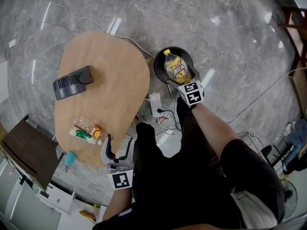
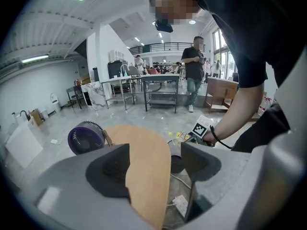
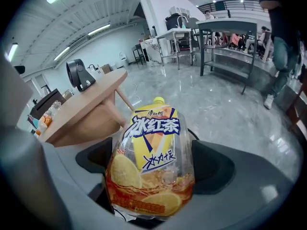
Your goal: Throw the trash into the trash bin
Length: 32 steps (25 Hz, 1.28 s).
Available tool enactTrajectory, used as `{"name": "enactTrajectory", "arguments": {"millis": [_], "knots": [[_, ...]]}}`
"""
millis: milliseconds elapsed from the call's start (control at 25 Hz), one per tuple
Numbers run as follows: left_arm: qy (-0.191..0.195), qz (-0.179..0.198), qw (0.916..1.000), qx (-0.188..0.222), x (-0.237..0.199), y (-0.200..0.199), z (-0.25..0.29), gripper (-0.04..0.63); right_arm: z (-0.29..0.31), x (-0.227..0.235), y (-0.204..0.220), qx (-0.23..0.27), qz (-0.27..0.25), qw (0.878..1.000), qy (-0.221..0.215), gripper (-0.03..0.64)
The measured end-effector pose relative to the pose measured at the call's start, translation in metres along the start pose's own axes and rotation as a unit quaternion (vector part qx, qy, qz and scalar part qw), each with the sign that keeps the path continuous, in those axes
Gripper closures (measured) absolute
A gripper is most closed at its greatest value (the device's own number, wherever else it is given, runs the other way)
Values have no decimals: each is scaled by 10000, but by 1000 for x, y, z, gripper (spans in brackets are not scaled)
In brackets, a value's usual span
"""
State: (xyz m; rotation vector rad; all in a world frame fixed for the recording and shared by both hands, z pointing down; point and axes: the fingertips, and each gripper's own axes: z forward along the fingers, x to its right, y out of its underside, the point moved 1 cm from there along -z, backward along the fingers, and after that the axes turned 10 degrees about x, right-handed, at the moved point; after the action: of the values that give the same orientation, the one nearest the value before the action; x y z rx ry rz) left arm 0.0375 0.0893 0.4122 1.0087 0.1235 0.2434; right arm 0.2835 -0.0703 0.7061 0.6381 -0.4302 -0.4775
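A yellow iced-tea bottle (image 1: 176, 68) hangs over the round black trash bin (image 1: 160, 71) on the floor, right of the table. My right gripper (image 1: 181, 78) is shut on it; in the right gripper view the bottle (image 3: 151, 166) fills the gap between the jaws, cap pointing away, and hides most of the bin. More trash lies on the wooden table (image 1: 115, 75): a green-and-white bottle (image 1: 82, 134), an orange piece (image 1: 97, 132) and a clear wrapper (image 1: 84, 123). My left gripper (image 1: 117, 152) stands open at the table's near edge, holding nothing.
A dark desk fan (image 1: 72, 82) sits on the table's left side. A white power strip (image 1: 156, 104) and cables lie on the floor between table and bin. A dark cabinet (image 1: 24, 150) stands at the left. The left gripper view shows people and metal benches far off.
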Motion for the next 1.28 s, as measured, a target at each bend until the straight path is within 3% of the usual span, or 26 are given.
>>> {"name": "enactTrajectory", "arguments": {"millis": [560,720,880,1280], "knots": [[-44,-96,9999,-98,-22,14,-2,254,80,20,83,-1492,118,9887,123,70],[-106,-184,9998,-66,-29,17,-3,254,100,29,97,-2074,238,9779,128,71],[-155,-267,9995,-64,-32,22,-1,254,121,38,106,-2712,-63,9624,120,71],[-288,-457,9985,-132,-39,44,1,254,174,43,140,-3445,-216,9385,-54,69]]}}
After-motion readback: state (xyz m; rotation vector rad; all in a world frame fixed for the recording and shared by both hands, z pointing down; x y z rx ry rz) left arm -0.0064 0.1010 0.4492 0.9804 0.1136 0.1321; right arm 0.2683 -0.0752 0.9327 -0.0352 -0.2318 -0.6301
